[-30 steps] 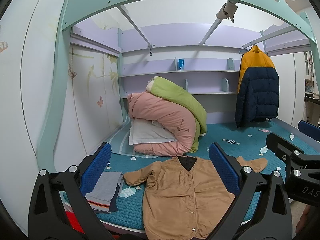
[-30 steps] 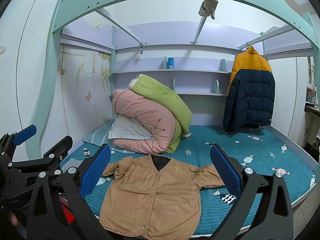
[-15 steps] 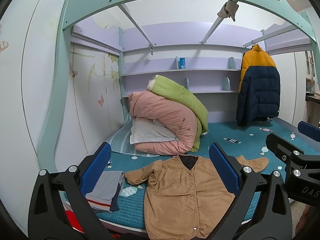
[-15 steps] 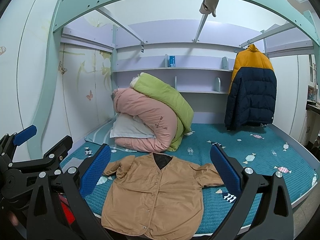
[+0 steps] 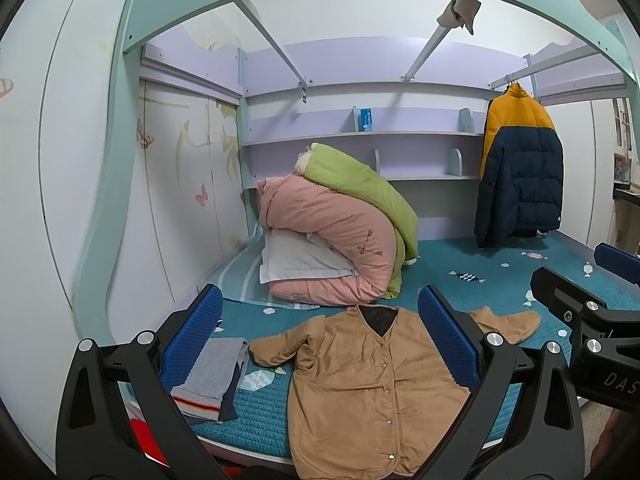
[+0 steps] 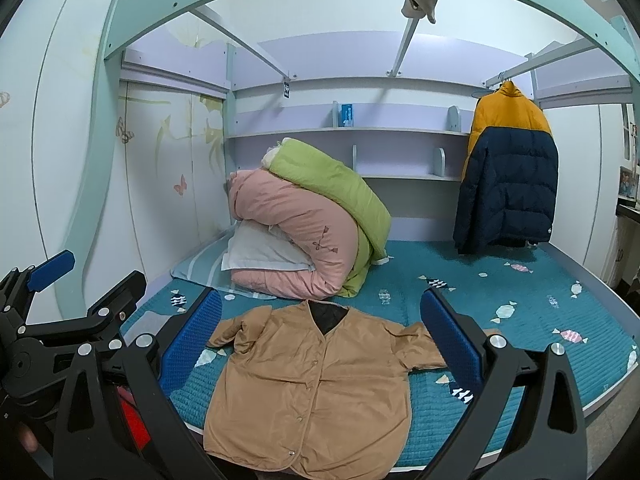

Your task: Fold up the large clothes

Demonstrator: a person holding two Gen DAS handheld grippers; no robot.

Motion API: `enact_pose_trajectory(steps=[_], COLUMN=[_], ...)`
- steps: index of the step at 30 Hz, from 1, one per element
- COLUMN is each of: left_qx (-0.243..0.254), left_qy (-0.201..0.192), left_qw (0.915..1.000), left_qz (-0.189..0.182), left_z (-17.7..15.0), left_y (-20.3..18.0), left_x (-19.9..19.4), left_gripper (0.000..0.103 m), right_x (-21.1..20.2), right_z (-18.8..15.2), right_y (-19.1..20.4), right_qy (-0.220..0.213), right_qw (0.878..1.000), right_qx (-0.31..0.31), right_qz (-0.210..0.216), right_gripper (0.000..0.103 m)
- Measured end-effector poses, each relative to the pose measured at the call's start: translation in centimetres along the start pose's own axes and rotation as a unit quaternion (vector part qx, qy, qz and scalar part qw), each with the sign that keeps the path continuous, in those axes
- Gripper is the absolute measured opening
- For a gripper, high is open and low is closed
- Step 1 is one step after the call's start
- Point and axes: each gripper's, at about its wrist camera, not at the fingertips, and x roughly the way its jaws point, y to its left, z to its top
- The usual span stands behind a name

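A tan button-front jacket (image 5: 360, 384) lies flat, front up, at the near edge of the teal bed (image 5: 500, 292), sleeves spread to both sides. It also shows in the right wrist view (image 6: 316, 384). My left gripper (image 5: 320, 332) is open and empty, held in front of the bed above the jacket. My right gripper (image 6: 322, 332) is open and empty too, beside the left one. The left gripper shows at the left edge of the right wrist view (image 6: 76, 308).
A grey folded garment (image 5: 212, 376) lies at the bed's near left corner. A pink and green quilt roll (image 5: 340, 240) with a white pillow sits at the back left. A yellow and navy puffer coat (image 5: 520, 168) hangs at the back right. Bed frame beams arch overhead.
Both grippers have shifted slightly, so the jacket sits a little to the right in both views. Neither has closed or touched anything.
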Motion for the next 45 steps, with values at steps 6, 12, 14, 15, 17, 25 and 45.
enact_pose_trajectory(steps=[6, 12, 14, 15, 17, 25, 45], left_qx=[0.005, 0.014, 0.01, 0.005, -0.003, -0.08, -0.324], left_qy=[0.022, 0.077, 0.113, 0.127, 0.156, 0.288, 0.461], left_qw=[0.9997, 0.997, 0.9935, 0.9919, 0.9875, 0.954, 0.8259], left_qz=[0.001, 0.0, -0.005, -0.009, -0.017, -0.017, -0.021], left_z=[-0.5, -2.7, -4.2, -4.7, -5.9, -12.2, -24.8], left_y=[-0.4, -0.7, -0.4, -0.2, 0.3, 6.3, 16.1], left_x=[2.0, 6.4, 8.8, 9.9, 12.1, 23.3, 49.6], left_gripper=[0.098, 0.098, 0.098, 0.098, 0.098, 0.098, 0.098], right_x=[2.1, 6.8, 9.1, 10.7, 13.1, 23.2, 39.9], right_z=[-0.6, -2.3, -3.4, -4.2, -5.5, -11.2, -18.5], right_y=[-0.2, -0.3, -0.4, -0.5, -0.7, -1.3, 0.8], right_qy=[0.02, 0.075, 0.101, 0.121, 0.15, 0.253, 0.342], right_qw=[1.0, 0.997, 0.994, 0.992, 0.987, 0.964, 0.936], right_qx=[0.003, 0.011, 0.016, 0.02, 0.03, 0.062, 0.054], right_qz=[0.004, 0.024, 0.032, 0.035, 0.045, 0.056, 0.064], right_gripper=[0.096, 0.096, 0.096, 0.096, 0.096, 0.096, 0.096])
